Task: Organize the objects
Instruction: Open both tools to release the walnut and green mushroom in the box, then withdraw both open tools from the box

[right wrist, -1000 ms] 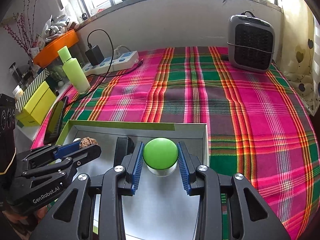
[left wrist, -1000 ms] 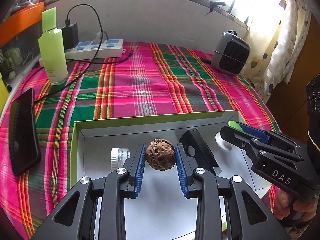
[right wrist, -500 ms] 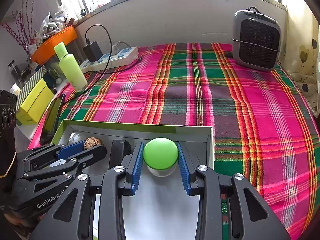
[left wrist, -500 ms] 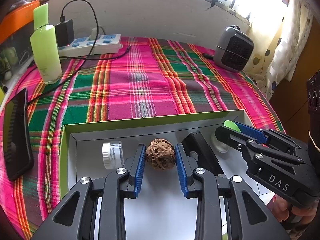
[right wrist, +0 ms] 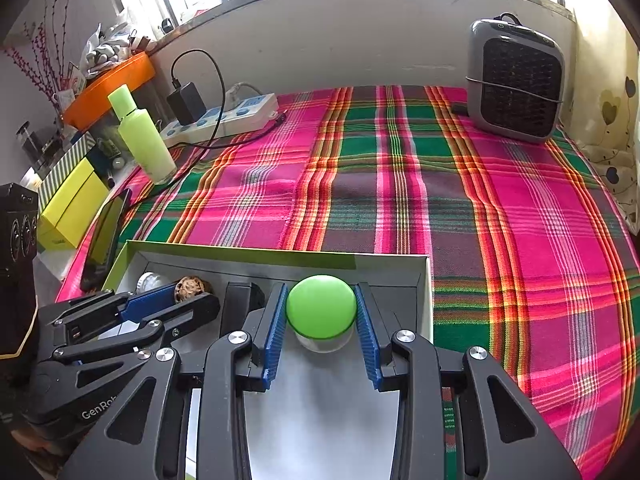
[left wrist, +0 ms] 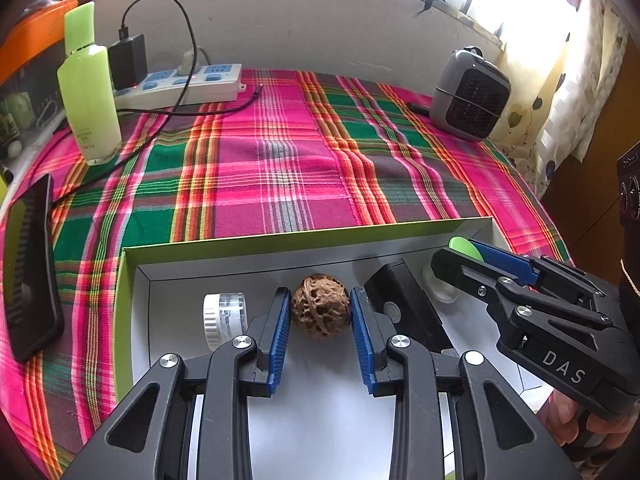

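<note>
Looking mostly sorted: left gripper [left wrist: 320, 314] clamps wrinkly brown walnut [left wrist: 319, 310], right gripper [right wrist: 321, 322] clamps green-lidded clear jar [right wrist: 322, 314], both inside shallow green-rimmed grey box [left wrist: 248, 246]. White-capped vial [left wrist: 224, 314], black block [left wrist: 404, 304] already in. Letting go left, I reckon.

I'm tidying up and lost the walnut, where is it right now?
In the left wrist view the walnut sits between the left tongs, inside the tray, with the small clear jar on its left.

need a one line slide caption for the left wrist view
Left gripper with its jaws around a walnut inside a green-rimmed box on a plaid tablecloth.
</note>
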Tool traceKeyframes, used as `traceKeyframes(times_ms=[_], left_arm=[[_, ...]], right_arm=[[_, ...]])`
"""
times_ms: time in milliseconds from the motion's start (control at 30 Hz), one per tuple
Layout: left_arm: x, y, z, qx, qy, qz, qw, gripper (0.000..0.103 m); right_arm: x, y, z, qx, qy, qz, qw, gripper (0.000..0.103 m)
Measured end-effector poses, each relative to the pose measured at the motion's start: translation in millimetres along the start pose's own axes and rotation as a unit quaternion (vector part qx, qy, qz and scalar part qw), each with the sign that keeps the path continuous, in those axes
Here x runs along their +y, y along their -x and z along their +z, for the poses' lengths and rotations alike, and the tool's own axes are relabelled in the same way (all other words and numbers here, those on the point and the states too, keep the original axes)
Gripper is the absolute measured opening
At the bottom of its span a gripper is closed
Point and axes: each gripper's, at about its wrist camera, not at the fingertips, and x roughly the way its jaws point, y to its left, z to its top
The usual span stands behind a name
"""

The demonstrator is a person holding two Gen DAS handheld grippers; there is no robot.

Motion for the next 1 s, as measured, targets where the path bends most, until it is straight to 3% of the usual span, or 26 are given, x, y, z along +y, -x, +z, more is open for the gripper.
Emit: traceKeyframes(times_ms=[267, 433, 1000], left_arm=[[0.1, 0.3, 0.7, 0.002, 0.000, 0.000, 1.0000, 0.030], [-0.8, 2.5, -0.5, 0.000, 0.000, -0.005, 1.0000, 0.038], [-2.0, 26.0, -9.2, -0.015, 0.005, 0.006, 0.9999, 0.043]], right_arm=[[3.0, -2.5, -3.5, 0.006, 0.001, 0.004, 1.000, 0.036], [3.7, 0.7, -3.2, 0.000, -0.002, 0.006, 1.000, 0.043], [7.2, 23.7, -10.2, -0.020, -0.007, -0.002, 1.000, 0.044]])
